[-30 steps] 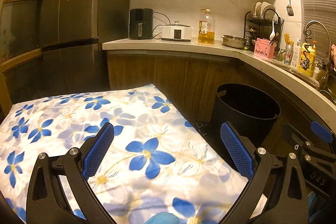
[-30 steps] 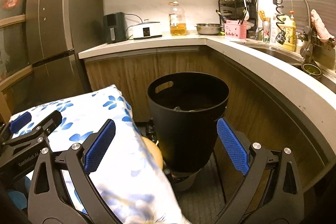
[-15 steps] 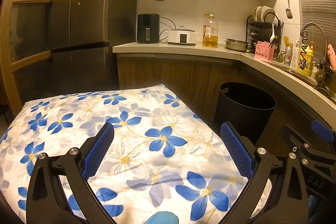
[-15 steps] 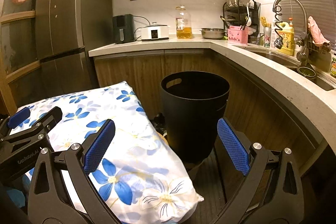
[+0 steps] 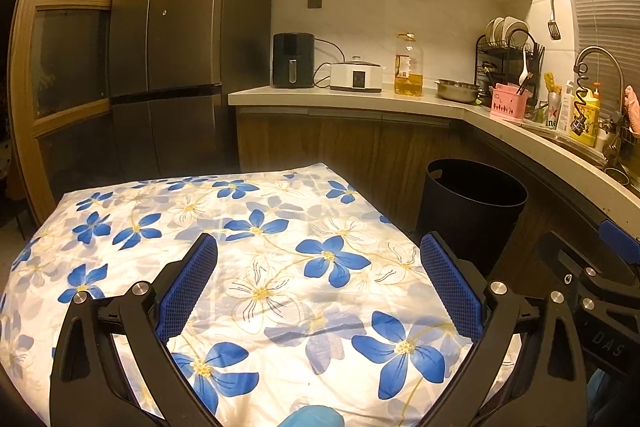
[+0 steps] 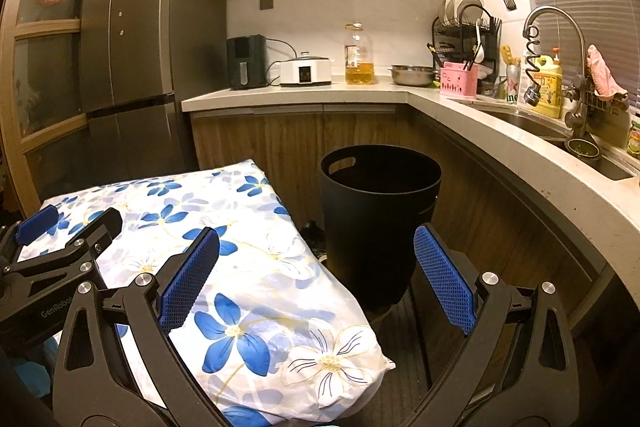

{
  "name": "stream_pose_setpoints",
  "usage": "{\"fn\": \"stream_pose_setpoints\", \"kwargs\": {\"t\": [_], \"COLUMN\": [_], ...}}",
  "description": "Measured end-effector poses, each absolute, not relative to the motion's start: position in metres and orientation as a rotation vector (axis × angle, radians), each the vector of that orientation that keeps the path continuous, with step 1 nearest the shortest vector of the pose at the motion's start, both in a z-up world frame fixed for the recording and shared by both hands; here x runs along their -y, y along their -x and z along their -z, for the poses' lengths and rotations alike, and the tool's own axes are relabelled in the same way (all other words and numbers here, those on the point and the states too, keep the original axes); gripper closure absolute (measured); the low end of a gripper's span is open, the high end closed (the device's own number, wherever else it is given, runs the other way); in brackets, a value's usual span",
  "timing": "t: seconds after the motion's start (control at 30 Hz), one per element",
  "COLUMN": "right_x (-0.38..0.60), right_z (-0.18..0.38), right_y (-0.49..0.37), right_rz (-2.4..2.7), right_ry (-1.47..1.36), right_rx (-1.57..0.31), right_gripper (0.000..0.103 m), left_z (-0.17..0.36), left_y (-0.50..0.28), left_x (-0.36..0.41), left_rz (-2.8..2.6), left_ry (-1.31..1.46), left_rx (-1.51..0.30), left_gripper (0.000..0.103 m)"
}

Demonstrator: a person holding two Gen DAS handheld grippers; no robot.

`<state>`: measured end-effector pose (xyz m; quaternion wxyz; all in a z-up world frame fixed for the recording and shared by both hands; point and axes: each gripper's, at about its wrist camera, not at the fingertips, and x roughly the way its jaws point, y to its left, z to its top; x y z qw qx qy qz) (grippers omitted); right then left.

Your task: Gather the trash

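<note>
A black trash bin [image 5: 474,203] stands on the floor by the wooden cabinets; it also shows in the right wrist view [image 6: 380,211]. My left gripper [image 5: 318,283] is open and empty above a table covered by a white cloth with blue flowers [image 5: 248,247]. My right gripper [image 6: 316,279] is open and empty, held over the cloth's right edge [image 6: 260,287] and in front of the bin. No loose trash shows on the cloth. The right gripper shows at the right edge of the left wrist view [image 5: 592,287].
A dark fridge [image 5: 168,67] stands at the back left. The L-shaped counter [image 6: 500,131] carries an air fryer [image 5: 292,65], cooker, oil bottle [image 5: 408,67], steel bowl, dish rack [image 6: 464,27], pink caddy and sink with tap [image 6: 556,43]. The floor between table and cabinets is narrow.
Both grippers have drawn back and risen from the bin and the table. More of the cloth, fridge and upper cabinets shows now. Both stay open.
</note>
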<state>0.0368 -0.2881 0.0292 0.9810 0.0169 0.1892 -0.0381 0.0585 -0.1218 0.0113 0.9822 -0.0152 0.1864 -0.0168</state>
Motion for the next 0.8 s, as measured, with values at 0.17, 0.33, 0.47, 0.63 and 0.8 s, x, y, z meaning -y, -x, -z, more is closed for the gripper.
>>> {"fn": "stream_pose_setpoints", "kwargs": {"t": [0.17,0.33,0.47,0.63,0.8], "right_x": [0.2852,0.2846,0.2840,0.2838,0.2843], "right_z": [-0.0313,-0.0329,-0.0336,-0.0336,-0.0341], "right_y": [-0.0344,-0.0332,-0.0325,-0.0325,-0.0324], "right_rz": [0.069,0.063,0.062,0.063,0.062], "right_ry": [-0.029,-0.026,-0.027,-0.026,-0.027], "right_rx": [-0.376,-0.373,-0.374,-0.373,-0.374], "right_gripper": [0.006,0.006,0.006,0.006,0.006], "left_z": [-0.0130,-0.0140,-0.0139,-0.0144,-0.0153], "left_y": [-0.0547,-0.0528,-0.0524,-0.0517,-0.0514], "left_x": [0.1198,0.1186,0.1178,0.1179,0.1180], "left_rz": [0.024,0.019,0.018,0.016,0.015], "left_ry": [0.031,0.032,0.032,0.030,0.028], "left_rx": [-0.368,-0.363,-0.364,-0.362,-0.363], "left_gripper": [0.006,0.006,0.006,0.006,0.006]}}
